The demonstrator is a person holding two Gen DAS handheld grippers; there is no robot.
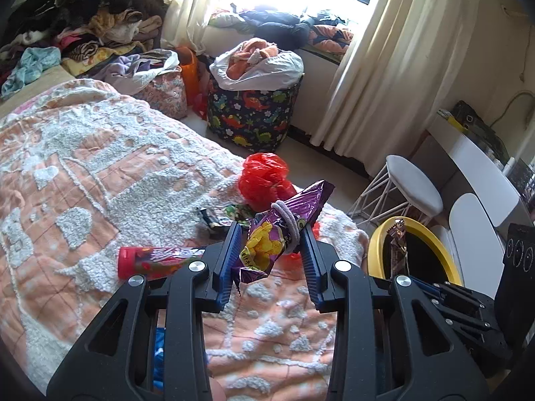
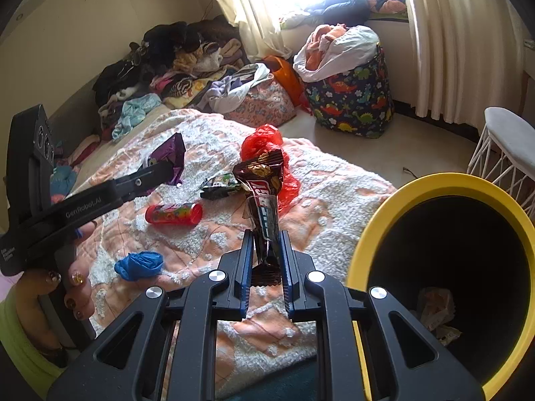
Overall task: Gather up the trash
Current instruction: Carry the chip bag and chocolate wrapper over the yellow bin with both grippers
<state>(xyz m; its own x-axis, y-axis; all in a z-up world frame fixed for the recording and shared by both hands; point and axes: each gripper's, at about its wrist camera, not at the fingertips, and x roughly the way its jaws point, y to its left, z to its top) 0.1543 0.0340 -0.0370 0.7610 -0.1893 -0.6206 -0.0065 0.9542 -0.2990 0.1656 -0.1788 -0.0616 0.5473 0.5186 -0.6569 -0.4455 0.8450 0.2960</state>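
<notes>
Two grippers, each loaded. My left gripper has its fingers partly closed on a purple snack bag, which is cinched with a grey hair tie and held clear of the bedspread. My right gripper has its fingers nearly together, clamped on the lower end of a brown candy wrapper that stands upright between them.

Step in hand, as I judge it: carrying both pieces to the yellow-rimmed bin. In the right wrist view the bin's mouth opens at 3 to 4 o'clock, just beside my right fingers, with crumpled paper already at its bottom. In the left wrist view the same bin lies at 3 o'clock, with the right gripper's wrapper standing over its rim.

Left on the bed, right wrist view: a red tube at 9 o'clock of my fingers, a blue crumpled wad at 8 o'clock, a dark flat packet at 11 o'clock, and a red plastic bag at 12 o'clock behind the wrapper.

Next move, by my reading: swing the right gripper toward 3 o'clock until the wrapper hangs over the dark opening, then part the fingers. The left must travel farther rightward before release; the bag is wide, so it should be centred over the mouth lest it catch the rim.
</notes>
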